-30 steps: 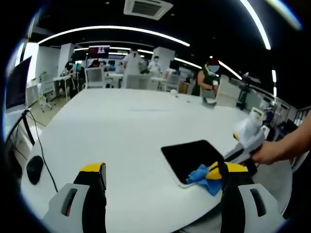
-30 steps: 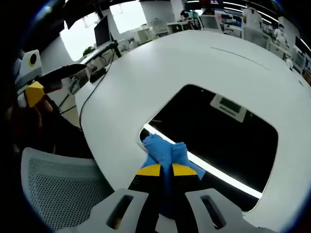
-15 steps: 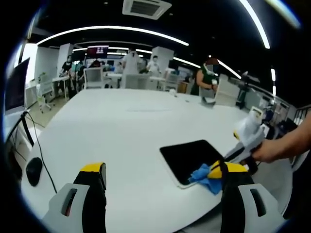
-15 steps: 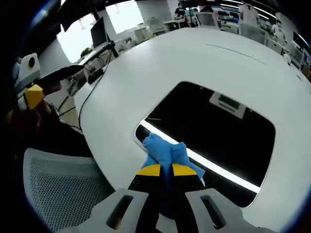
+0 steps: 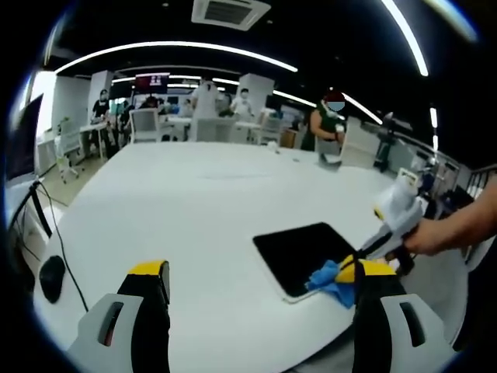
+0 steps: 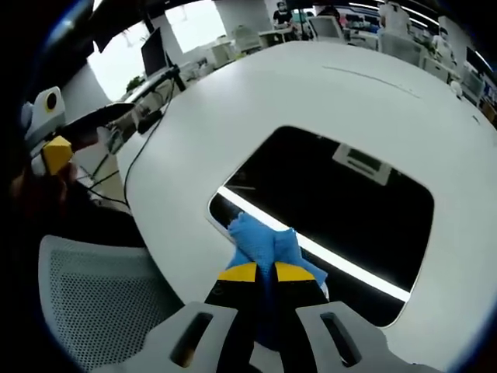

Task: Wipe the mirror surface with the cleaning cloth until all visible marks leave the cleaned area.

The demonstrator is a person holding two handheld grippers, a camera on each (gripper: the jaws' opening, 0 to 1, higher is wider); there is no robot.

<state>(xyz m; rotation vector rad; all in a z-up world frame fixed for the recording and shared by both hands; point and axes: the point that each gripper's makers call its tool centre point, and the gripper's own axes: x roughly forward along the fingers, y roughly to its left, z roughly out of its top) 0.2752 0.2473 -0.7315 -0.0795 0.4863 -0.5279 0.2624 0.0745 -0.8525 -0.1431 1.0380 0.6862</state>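
Blue cloth [image 6: 265, 242]; dark mirror [image 6: 342, 203]; white table [image 6: 233, 116]; yellow-tipped right gripper [image 6: 259, 273].

Open-plan office: large white table [image 5: 194, 210], curved ceiling light strips [image 5: 178, 48], ceiling AC cassette [image 5: 231, 11] overhead. Grey mesh chair [image 6: 93, 299] close left of jaws, bright windows [image 6: 194, 19] far ahead.

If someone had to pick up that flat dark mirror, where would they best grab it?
Probably by a thin edge of the flat dark rectangular mirror, coming in low along the white table. It lies flat, so only its rim offers purchase, likely the side away from the blue cloth.
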